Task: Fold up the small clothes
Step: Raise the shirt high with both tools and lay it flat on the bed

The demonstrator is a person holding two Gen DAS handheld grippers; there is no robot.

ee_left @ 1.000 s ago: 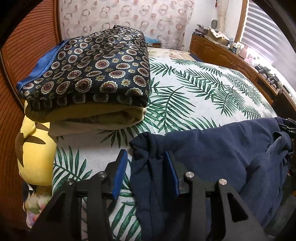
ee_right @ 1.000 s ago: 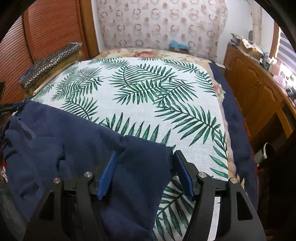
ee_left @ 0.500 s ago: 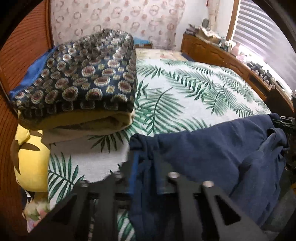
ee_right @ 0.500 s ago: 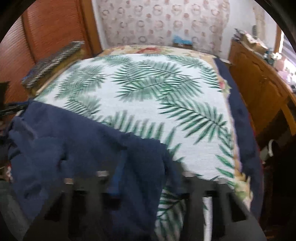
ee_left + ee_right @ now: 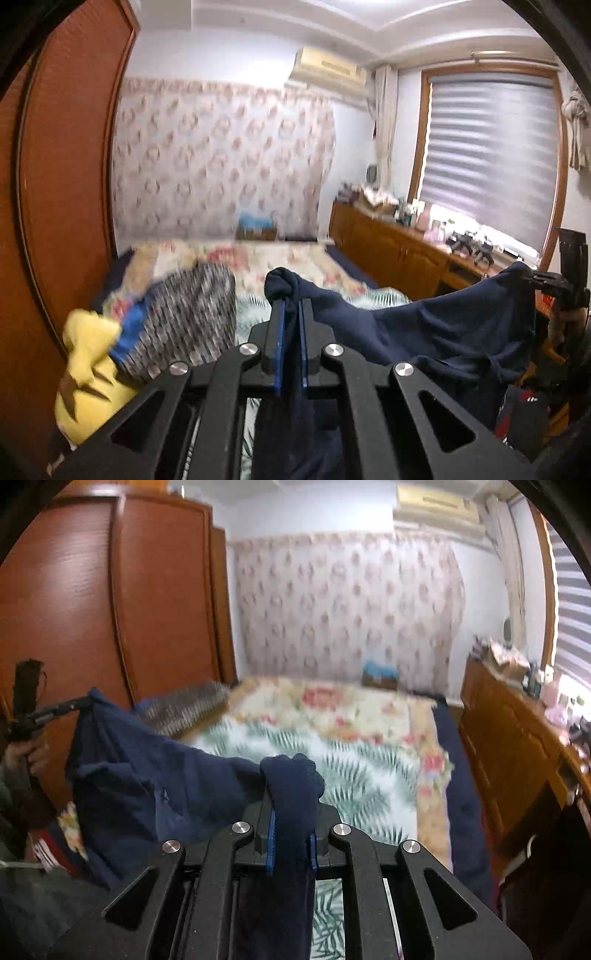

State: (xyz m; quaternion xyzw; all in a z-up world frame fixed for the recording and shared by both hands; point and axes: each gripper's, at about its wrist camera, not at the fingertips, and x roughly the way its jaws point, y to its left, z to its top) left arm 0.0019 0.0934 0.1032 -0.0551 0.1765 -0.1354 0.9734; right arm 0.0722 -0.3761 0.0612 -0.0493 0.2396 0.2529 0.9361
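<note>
Change: both grippers have come up off the bed since a second ago, and the navy garment [image 5: 443, 332] that lay on the leaf-print cover now hangs in the air between them.
Left gripper [image 5: 290, 332]: clenched tight on a bunched corner of the navy cloth, which pokes out above the blue pads [image 5: 277, 343].
Right gripper [image 5: 291, 834]: its jaws are closing on a thicker wad of the same garment, cloth pressed between the pads and spilling over the top.
Garment: stretched corner to corner between the two grippers, sagging in the middle, its lower part hanging out of sight below both cameras.
Step in hand, as I read it: lifting the piece clear to shake it flat before laying it down for the first fold.
Doing it well: keep both corners level and spread them until the top edge goes taut, let the body hang free of creases, then lower it onto the bare leaf print, hem first.
Risk: the right grip holds a fat bunch, so it may slip under a sharp shake.
Bed [image 5: 369, 771]: leaf-print cover below, floral quilt beyond it.
Folded pile [image 5: 192, 317]: patterned cloth at the left edge of the bed, a yellow cushion [image 5: 88, 373] beside it, well apart from the landing spot.
Far side: wooden cabinet [image 5: 517, 746] along the window wall, blurred.
</note>
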